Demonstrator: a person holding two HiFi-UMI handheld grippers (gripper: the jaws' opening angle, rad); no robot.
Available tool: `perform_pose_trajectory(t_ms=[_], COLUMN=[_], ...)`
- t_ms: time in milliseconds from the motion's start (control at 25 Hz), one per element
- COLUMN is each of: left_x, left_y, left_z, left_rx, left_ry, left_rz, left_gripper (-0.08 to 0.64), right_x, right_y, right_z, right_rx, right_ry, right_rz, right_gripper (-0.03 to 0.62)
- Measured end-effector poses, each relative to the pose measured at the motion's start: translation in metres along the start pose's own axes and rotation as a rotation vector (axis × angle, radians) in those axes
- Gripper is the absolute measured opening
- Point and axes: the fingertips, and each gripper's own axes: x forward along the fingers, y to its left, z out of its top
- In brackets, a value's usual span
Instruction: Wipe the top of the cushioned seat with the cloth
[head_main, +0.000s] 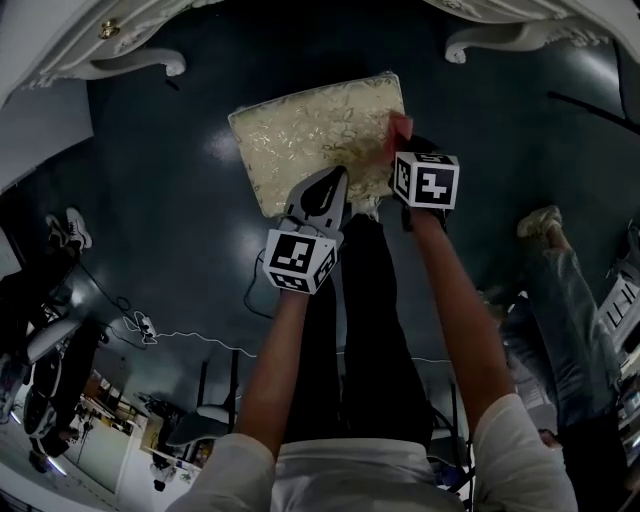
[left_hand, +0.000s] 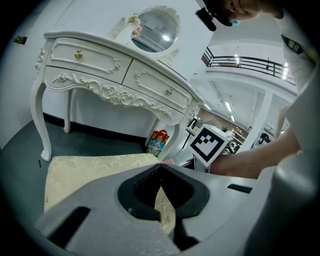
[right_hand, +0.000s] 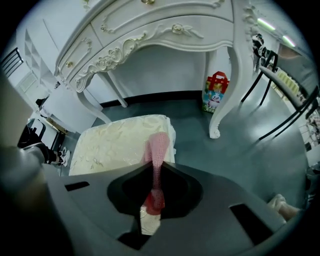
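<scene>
The cushioned seat (head_main: 315, 135) is a cream, patterned pad standing on the dark floor in front of me. My right gripper (head_main: 403, 140) is over its near right corner, shut on a pink mesh cloth (head_main: 398, 127). In the right gripper view the cloth (right_hand: 158, 147) sticks up from between the jaws of that gripper (right_hand: 156, 167), above the seat (right_hand: 115, 145). My left gripper (head_main: 332, 185) hovers at the seat's near edge, jaws together and nothing held. In the left gripper view its tips (left_hand: 161, 167) meet above the seat (left_hand: 95, 167).
A white carved dressing table (left_hand: 115, 75) with an oval mirror (left_hand: 157, 27) stands just beyond the seat, its legs (head_main: 135, 62) on either side. A colourful gift bag (right_hand: 215, 92) sits by one leg. Another person's leg and shoe (head_main: 545, 225) are at right, cables (head_main: 150, 325) at left.
</scene>
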Motion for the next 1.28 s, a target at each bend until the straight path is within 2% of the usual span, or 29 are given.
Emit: perform_pose_trajectory(t_ms=[160, 280, 520, 720, 960, 1120, 1280], left_x=[0.007, 0.004, -0.021, -0.066, -0.137, -0.177, -0.204], left_y=[-0.006, -0.007, 0.010, 0.048, 0.101, 0.136, 0.154], left_z=[-0.001, -0.002, -0.006, -0.014, -0.023, -0.032, -0.044], left_rx=[0.001, 0.000, -0.017, -0.055, -0.075, -0.095, -0.124], left_ry=[0.005, 0.003, -0.022, -0.048, -0.070, -0.087, -0.101], left_rz=[-0.007, -0.007, 0.026, 0.110, 0.217, 0.274, 0.316], left_gripper=[0.014, 0.014, 0.014, 0.014, 0.014, 0.014, 0.014], right_x=[0.002, 0.004, -0.005, -0.010, 0.004, 0.023, 0.040], right_y=[-0.022, -0.028, -0.008, 0.076, 0.194, 0.261, 0.308], right_z=[-0.003, -0.006, -0.004, -0.010, -0.035, -0.051, -0.067], right_rx=[0.031, 0.045, 0.045, 0.021, -0.060, -0.120, -0.171], right_ry=[0.003, 0.009, -0.021, -0.048, -0.008, 0.046, 0.085], right_rz=[-0.035, -0.030, -0.025, 0.110, 0.253, 0.313, 0.337], right_gripper=[0.032, 0.032, 0.032, 0.032, 0.032, 0.032, 0.032])
